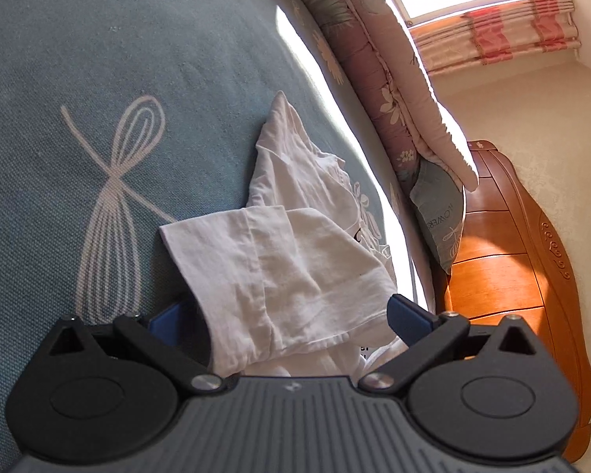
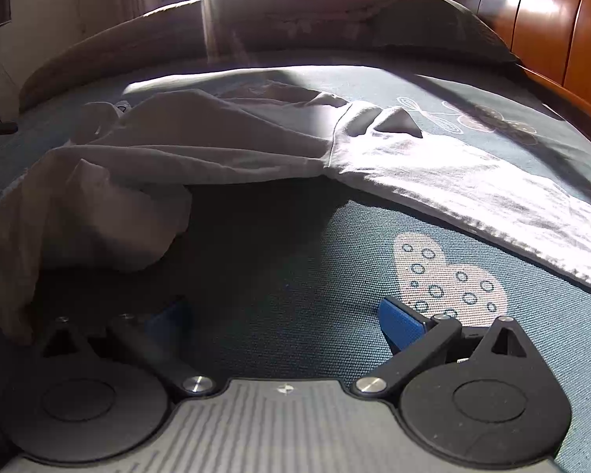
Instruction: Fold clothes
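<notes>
Shirt (image 1: 279, 260) drapes between wide-open left gripper (image 1: 287, 315); right gripper (image 2: 283, 319) wide open, empty

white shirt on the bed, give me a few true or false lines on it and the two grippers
1. The white shirt lies between the left gripper fingers, which are spread. True.
2. The right gripper is clamped on the shirt. False: it is open over bare blue bedspread.
3. The shirt is neatly folded. False: it is crumpled.
4. The bedspread has pale printed motifs. True.
5. The headboard is white metal. False: it is orange-brown wood.
</notes>
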`<state>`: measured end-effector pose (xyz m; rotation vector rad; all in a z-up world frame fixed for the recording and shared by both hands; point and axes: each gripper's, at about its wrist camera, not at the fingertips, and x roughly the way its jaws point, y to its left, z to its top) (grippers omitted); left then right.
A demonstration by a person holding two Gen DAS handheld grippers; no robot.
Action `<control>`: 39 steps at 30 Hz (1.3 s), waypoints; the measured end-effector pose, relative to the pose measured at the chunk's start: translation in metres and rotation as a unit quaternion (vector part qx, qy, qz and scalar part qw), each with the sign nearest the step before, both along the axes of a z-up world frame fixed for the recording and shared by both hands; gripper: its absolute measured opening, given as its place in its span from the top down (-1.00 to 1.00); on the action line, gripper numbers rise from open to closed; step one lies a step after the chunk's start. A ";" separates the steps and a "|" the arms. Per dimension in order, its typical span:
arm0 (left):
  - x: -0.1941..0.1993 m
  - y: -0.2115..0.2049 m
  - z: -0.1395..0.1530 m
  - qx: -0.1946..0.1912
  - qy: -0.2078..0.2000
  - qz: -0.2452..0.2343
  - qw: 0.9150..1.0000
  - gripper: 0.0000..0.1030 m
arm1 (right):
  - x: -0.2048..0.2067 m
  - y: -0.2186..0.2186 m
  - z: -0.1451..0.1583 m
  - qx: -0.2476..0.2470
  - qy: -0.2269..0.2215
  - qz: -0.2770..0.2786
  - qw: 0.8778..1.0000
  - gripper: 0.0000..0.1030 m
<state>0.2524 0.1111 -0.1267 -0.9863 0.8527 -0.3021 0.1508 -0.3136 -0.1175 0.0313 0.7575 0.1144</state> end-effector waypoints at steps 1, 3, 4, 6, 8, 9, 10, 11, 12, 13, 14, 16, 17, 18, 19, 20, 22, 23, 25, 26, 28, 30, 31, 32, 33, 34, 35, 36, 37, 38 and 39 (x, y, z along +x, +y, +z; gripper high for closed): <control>0.004 0.000 0.000 0.000 -0.002 0.002 1.000 -0.98 | 0.000 0.000 0.000 0.000 0.000 0.000 1.000 -1.00; 0.009 0.002 -0.001 -0.003 -0.008 0.008 1.000 -0.98 | 0.000 -0.001 0.000 0.001 0.000 0.000 1.000 -1.00; 0.010 0.002 -0.001 -0.001 -0.011 0.007 1.000 -0.98 | 0.000 -0.001 0.000 0.002 0.000 0.001 1.000 -1.00; 0.007 0.000 -0.001 0.010 -0.019 0.001 1.000 -0.93 | 0.000 -0.001 0.000 0.002 -0.001 0.001 1.000 -1.00; 0.001 0.000 0.000 0.025 -0.026 -0.003 0.999 -0.78 | -0.001 -0.002 0.000 0.003 -0.003 0.002 1.000 -1.00; -0.002 0.002 -0.001 0.026 -0.024 0.001 0.999 -0.64 | -0.001 -0.002 0.000 0.003 -0.004 0.003 1.000 -1.00; -0.005 0.005 -0.002 0.026 -0.022 0.006 0.999 -0.56 | -0.001 -0.002 0.000 0.003 -0.005 0.003 1.000 -1.00; -0.009 0.010 -0.004 0.018 -0.012 0.017 1.000 -0.31 | -0.002 -0.002 0.000 0.004 -0.005 0.004 1.000 -1.00; -0.012 0.015 -0.007 0.011 -0.004 0.026 1.000 -0.04 | -0.002 -0.003 -0.001 0.004 -0.006 0.004 1.000 -1.00; -0.014 0.019 -0.011 0.003 0.004 0.034 0.999 0.07 | -0.002 -0.003 -0.001 0.004 -0.007 0.004 1.000 -1.00; -0.015 0.022 -0.014 -0.001 0.007 0.037 0.999 0.18 | -0.003 -0.003 -0.001 0.005 -0.008 0.005 1.000 -1.00; -0.015 0.024 -0.019 -0.006 0.007 0.039 0.999 0.31 | -0.003 -0.003 -0.001 0.005 -0.010 0.005 1.000 -1.00; -0.013 0.022 -0.019 0.002 0.004 0.037 0.999 0.36 | -0.003 -0.003 -0.001 0.005 -0.009 0.005 1.000 -1.00; -0.010 0.021 -0.018 0.011 0.002 0.035 0.999 0.44 | -0.003 -0.003 -0.001 0.005 -0.009 0.005 1.000 -1.00; -0.008 0.018 -0.017 0.028 0.002 0.034 0.999 0.50 | -0.003 -0.003 -0.001 0.005 -0.009 0.005 1.000 -1.00; -0.006 0.014 -0.015 0.045 0.003 0.033 0.998 0.58 | -0.003 -0.003 -0.001 0.005 -0.008 0.005 1.000 -1.00; -0.004 0.010 -0.006 0.074 0.007 0.028 0.997 0.63 | -0.003 -0.003 0.000 0.005 -0.008 0.005 1.000 -1.00; -0.002 0.007 -0.001 0.089 0.009 0.022 0.996 0.67 | -0.003 -0.003 0.000 0.004 -0.007 0.004 1.000 -1.00; -0.001 0.004 0.012 0.126 0.007 0.014 0.992 0.81 | -0.003 -0.003 0.000 0.004 -0.007 0.004 1.000 -1.00; -0.002 0.004 0.021 0.145 0.003 0.010 0.989 0.82 | -0.003 -0.003 0.000 0.004 -0.006 0.004 1.000 -1.00; -0.005 0.011 0.034 0.161 -0.010 0.015 0.987 0.83 | -0.002 -0.003 0.000 0.004 -0.005 0.004 1.000 -1.00; -0.010 0.024 0.047 0.167 -0.024 0.026 0.985 0.85 | -0.002 -0.002 0.000 0.003 -0.005 0.003 1.000 -1.00; -0.014 0.033 0.053 0.169 -0.029 0.032 0.985 0.85 | -0.002 -0.002 0.000 0.003 -0.004 0.003 1.000 -1.00; -0.019 0.045 0.060 0.181 -0.032 0.041 0.982 0.85 | -0.001 -0.002 0.000 0.002 -0.004 0.003 1.000 -1.00; -0.022 0.055 0.066 0.191 -0.034 0.047 0.980 0.85 | -0.001 -0.002 0.001 0.002 -0.003 0.002 1.000 -1.00; -0.025 0.066 0.070 0.191 -0.037 0.054 0.979 0.85 | -0.001 -0.002 0.001 0.002 -0.002 0.002 1.000 -1.00; -0.027 0.078 0.073 0.184 -0.035 0.061 0.980 0.85 | -0.001 -0.001 0.001 0.001 -0.002 0.001 1.000 -1.00; -0.027 0.083 0.070 0.165 -0.024 0.051 0.985 0.86 | -0.001 -0.001 0.001 0.001 -0.001 0.000 1.000 -1.00; -0.028 0.088 0.066 0.145 -0.012 0.041 0.988 0.84 | -0.001 0.000 0.001 0.000 -0.001 -0.001 1.000 -1.00; -0.029 0.093 0.063 0.126 -0.001 0.031 0.992 0.76 | 0.000 0.000 0.001 0.000 -0.001 -0.002 1.000 -1.00; -0.030 0.091 0.057 0.112 0.009 0.026 0.993 0.66 | 0.000 0.001 0.001 -0.001 -0.001 -0.004 1.000 -1.00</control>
